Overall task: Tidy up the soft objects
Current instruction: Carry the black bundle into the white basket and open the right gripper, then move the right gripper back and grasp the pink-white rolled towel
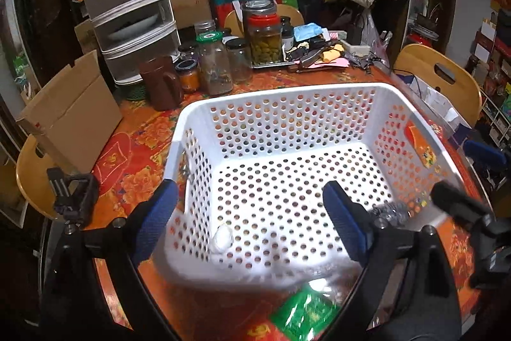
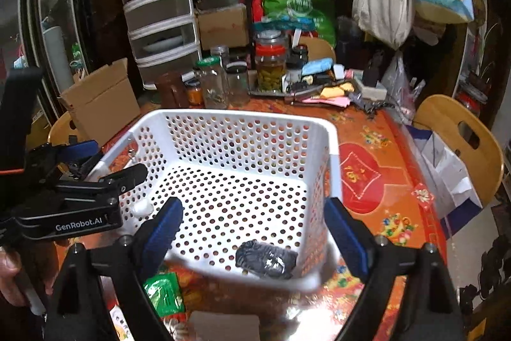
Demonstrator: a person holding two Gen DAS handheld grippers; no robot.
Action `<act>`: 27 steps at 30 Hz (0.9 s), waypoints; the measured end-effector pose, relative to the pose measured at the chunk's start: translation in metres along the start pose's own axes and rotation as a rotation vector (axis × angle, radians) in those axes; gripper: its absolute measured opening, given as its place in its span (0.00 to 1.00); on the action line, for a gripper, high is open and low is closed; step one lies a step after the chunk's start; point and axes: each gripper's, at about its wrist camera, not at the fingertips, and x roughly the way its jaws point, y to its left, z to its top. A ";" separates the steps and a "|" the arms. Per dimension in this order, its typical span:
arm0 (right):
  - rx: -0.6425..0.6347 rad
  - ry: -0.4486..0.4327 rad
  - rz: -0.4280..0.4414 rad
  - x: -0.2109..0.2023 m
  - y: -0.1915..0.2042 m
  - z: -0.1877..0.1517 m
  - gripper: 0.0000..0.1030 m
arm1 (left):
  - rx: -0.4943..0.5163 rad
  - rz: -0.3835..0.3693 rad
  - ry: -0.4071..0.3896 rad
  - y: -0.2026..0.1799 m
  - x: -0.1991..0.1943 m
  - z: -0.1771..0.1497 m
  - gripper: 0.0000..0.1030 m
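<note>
Your left gripper (image 1: 250, 218) and right gripper (image 2: 254, 232) both hang wide apart and empty over the white basket (image 2: 332, 149). Inside lie a dark bundle (image 2: 266, 259) and a small white ball (image 1: 222, 238); a green packet (image 1: 303, 313) sits just outside the near wall.

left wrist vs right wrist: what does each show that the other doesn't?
Only the left wrist view: the brown plastic mug in clear sight beside the jars, and the open left tongs from behind.

Only the right wrist view: the dark crumpled soft bundle sharply, in the basket's near right corner, the red medallion print on the tablecloth, and the open right tongs.

Both: the white perforated plastic basket, the small white soft wad inside it, and the green foil packet outside its near wall.
</note>
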 end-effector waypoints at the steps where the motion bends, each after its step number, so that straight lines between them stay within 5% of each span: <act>1: 0.007 -0.017 0.004 -0.010 -0.001 -0.004 0.87 | -0.001 0.002 -0.007 0.002 -0.009 -0.005 0.88; 12: 0.016 -0.041 0.016 -0.064 -0.005 -0.077 0.88 | -0.022 -0.013 -0.105 0.024 -0.106 -0.087 0.97; 20: 0.087 0.038 0.054 -0.063 -0.005 -0.155 0.88 | -0.060 -0.035 -0.019 0.036 -0.118 -0.189 0.97; 27: 0.165 0.080 0.087 -0.055 -0.001 -0.198 0.88 | -0.088 -0.064 0.046 0.035 -0.104 -0.239 0.97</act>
